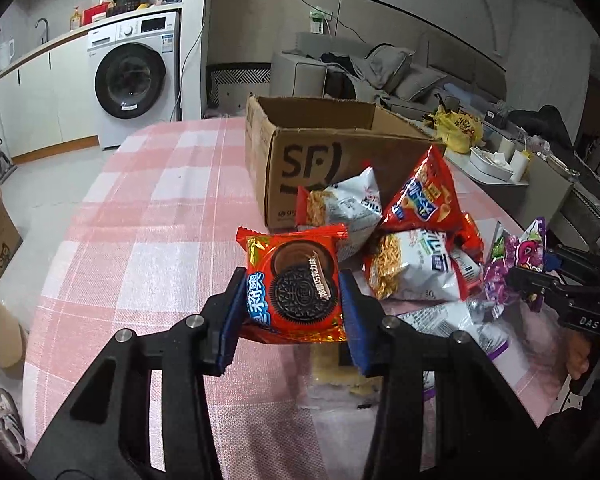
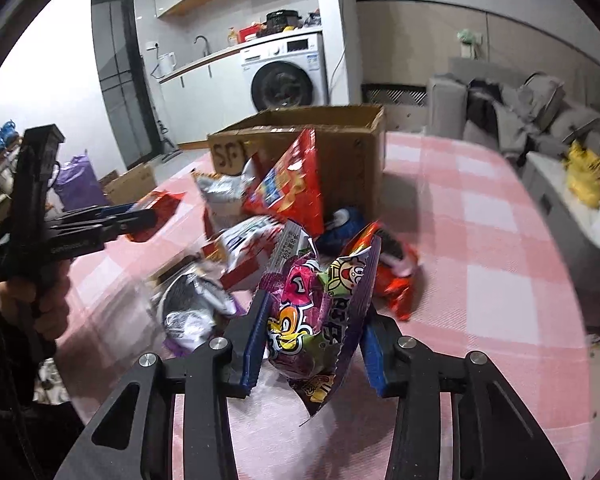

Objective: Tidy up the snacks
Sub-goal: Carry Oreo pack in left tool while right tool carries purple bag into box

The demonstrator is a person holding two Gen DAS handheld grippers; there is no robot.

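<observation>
My left gripper (image 1: pixel 293 292) is shut on a red Oreo pack (image 1: pixel 296 284) and holds it above the pink checked tablecloth (image 1: pixel 140 208). My right gripper (image 2: pixel 314 328) is shut on a purple candy bag (image 2: pixel 312 320), also seen at the right of the left wrist view (image 1: pixel 516 264). An open SF cardboard box (image 1: pixel 300 152) stands behind the snack pile; it also shows in the right wrist view (image 2: pixel 352 148). A red chip bag (image 1: pixel 424 196) leans on it, with white noodle packs (image 1: pixel 416 268) in front.
A silver-purple packet (image 1: pixel 460 320) lies flat near the table's front right. A side table with a yellow bag (image 1: pixel 460 128) stands right of the table. A washing machine (image 1: pixel 136 76) and counter are behind on the left, a sofa (image 1: pixel 380 68) at the back.
</observation>
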